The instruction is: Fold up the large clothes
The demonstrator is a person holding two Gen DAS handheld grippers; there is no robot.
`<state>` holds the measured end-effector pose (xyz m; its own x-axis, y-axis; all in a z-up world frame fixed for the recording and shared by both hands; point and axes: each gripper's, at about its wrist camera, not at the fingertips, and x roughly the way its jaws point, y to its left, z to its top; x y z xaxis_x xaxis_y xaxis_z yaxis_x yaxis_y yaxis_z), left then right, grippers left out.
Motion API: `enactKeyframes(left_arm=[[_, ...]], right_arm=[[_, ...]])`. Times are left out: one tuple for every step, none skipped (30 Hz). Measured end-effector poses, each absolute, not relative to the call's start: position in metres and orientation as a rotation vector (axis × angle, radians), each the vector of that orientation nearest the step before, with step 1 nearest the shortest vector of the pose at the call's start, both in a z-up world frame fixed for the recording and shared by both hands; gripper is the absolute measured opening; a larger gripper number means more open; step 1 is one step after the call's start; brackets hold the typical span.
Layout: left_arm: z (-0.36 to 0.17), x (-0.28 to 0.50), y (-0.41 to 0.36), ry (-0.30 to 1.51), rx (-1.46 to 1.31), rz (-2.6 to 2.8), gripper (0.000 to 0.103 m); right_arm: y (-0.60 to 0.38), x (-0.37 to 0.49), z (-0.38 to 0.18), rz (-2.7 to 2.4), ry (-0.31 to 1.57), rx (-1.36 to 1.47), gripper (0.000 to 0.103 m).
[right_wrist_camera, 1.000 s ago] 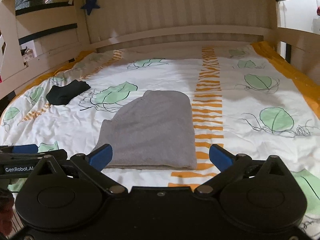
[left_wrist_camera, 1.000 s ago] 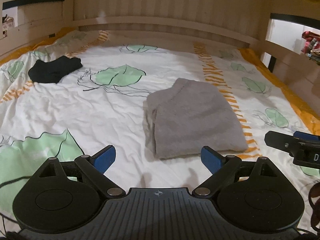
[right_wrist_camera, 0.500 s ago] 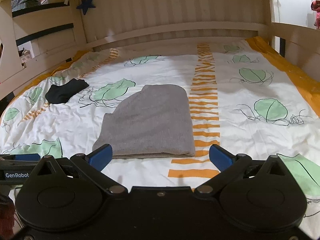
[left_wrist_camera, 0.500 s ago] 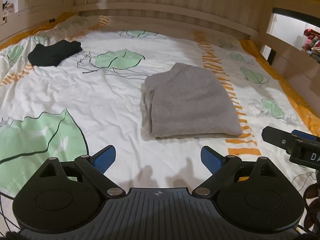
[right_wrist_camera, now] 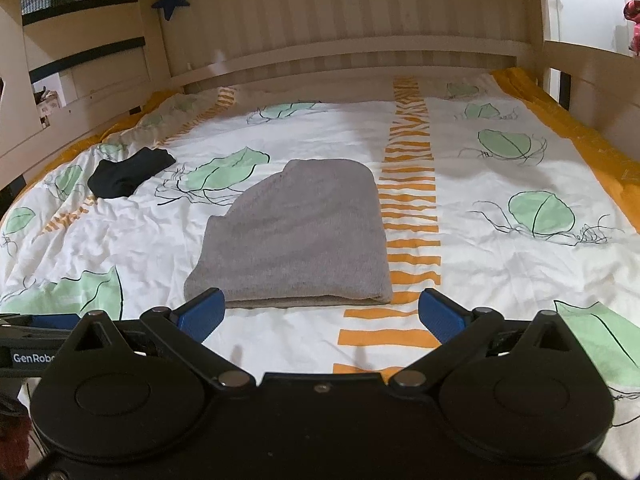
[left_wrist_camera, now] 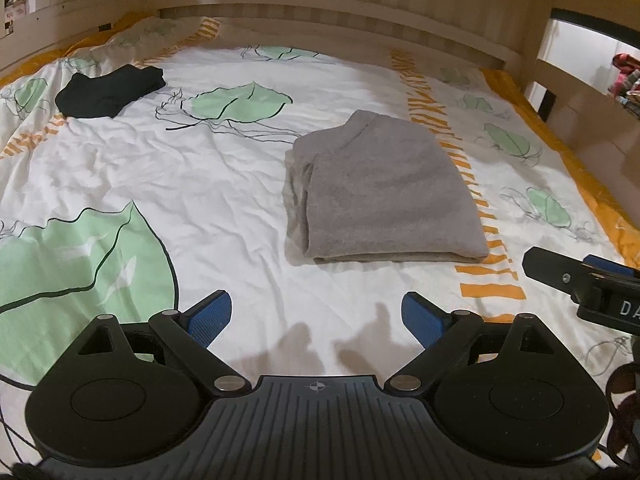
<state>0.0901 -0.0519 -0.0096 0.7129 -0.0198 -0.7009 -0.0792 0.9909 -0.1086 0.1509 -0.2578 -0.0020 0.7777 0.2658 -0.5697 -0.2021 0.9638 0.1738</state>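
Note:
A grey garment [left_wrist_camera: 380,188] [right_wrist_camera: 296,236] lies folded into a neat rectangle on the white bedspread with green leaves [left_wrist_camera: 160,184] [right_wrist_camera: 500,264]. My left gripper [left_wrist_camera: 318,316] hovers open above the bedspread, short of the garment's near left corner, with nothing between its blue pads. In the right wrist view my right gripper [right_wrist_camera: 320,312] is open too, just in front of the garment's near edge and empty. The right gripper's tip [left_wrist_camera: 580,280] shows at the right edge of the left wrist view.
A small black folded garment [left_wrist_camera: 110,90] [right_wrist_camera: 130,174] lies at the far left of the bed. Wooden bed rails [left_wrist_camera: 320,20] [right_wrist_camera: 344,52] close the far end and both sides. An orange striped band [right_wrist_camera: 412,208] runs along the bedspread right of the grey garment.
Both grippers have drawn back and tilted slightly, so the grey garment sits a little farther away and higher in view. Both stay open and empty; the garment has not moved.

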Motion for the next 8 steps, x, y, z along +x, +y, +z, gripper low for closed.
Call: enactKeyframes(left_arm=[[-0.01,0.0904,-0.0513,0.776,-0.134,0.032,0.093],[-0.0104,0.0904,-0.0513,0.776,-0.133,0.034,0.093],[-0.0102,0.0906,-0.0513,0.776,-0.133,0.036,0.093],[-0.0105,0.0907,-0.0513,0.775,-0.132,0.038,0.093],[-0.0108,0.0914,-0.051,0.776,-0.131,0.037,0.093],[-0.0112,0.0918,-0.0508,0.777,-0.13,0.036,0.093],[-0.0115,0.0921,-0.0504,0.779,-0.131,0.037,0.093],[-0.012,0.0924,-0.0499,0.782,-0.132,0.037,0.093]], right_arm=[[-0.2577,0.1513,-0.0025,0.253,0.634,0.105,0.102],[-0.2575,0.1518,-0.0032,0.252,0.636,0.105,0.102],[-0.2573,0.1522,-0.0036,0.25,0.639,0.105,0.102],[-0.257,0.1525,-0.0038,0.249,0.64,0.106,0.102],[-0.2569,0.1528,-0.004,0.249,0.641,0.106,0.102],[-0.2567,0.1532,-0.0044,0.248,0.643,0.107,0.102],[-0.2564,0.1536,-0.0048,0.248,0.645,0.107,0.102],[-0.2559,0.1539,-0.005,0.247,0.647,0.107,0.102]])
